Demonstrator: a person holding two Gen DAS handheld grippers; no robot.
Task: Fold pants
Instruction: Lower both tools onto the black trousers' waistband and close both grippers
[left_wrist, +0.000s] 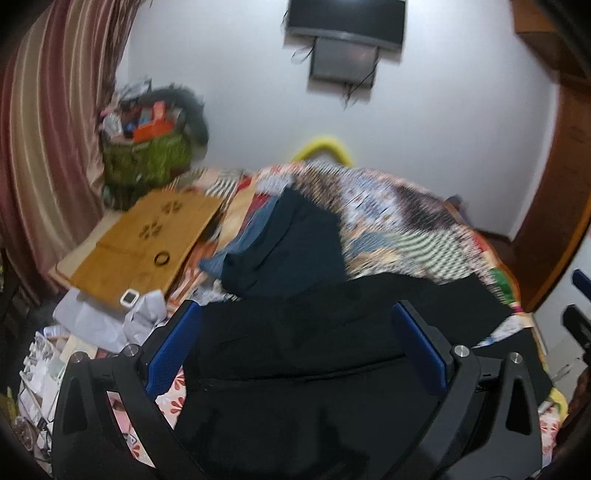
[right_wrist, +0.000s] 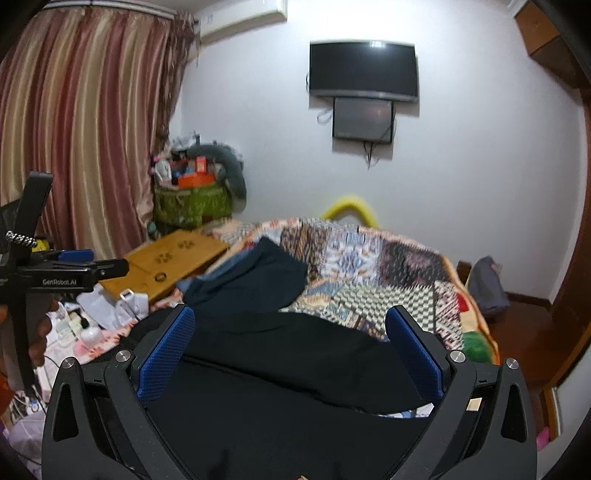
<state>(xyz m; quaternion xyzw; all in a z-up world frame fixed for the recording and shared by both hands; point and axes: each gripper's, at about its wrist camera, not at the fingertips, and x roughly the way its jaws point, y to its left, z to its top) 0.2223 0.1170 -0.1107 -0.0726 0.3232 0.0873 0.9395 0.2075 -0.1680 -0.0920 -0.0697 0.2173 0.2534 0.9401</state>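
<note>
Black pants (left_wrist: 314, 354) lie spread across the near part of the bed, also in the right wrist view (right_wrist: 288, 373). My left gripper (left_wrist: 295, 325) is open, its blue pads wide apart above the black cloth, holding nothing. My right gripper (right_wrist: 290, 328) is open too, hovering over the pants. The left gripper shows at the left edge of the right wrist view (right_wrist: 74, 267). A dark navy garment (left_wrist: 291, 243) lies further back on the quilt, also seen in the right wrist view (right_wrist: 258, 280).
A patchwork quilt (right_wrist: 388, 273) covers the bed. A wooden lap table (left_wrist: 147, 240) sits at the left with clutter around it. A green basket (right_wrist: 192, 203) stands by the curtain. A TV (right_wrist: 364, 70) hangs on the far wall.
</note>
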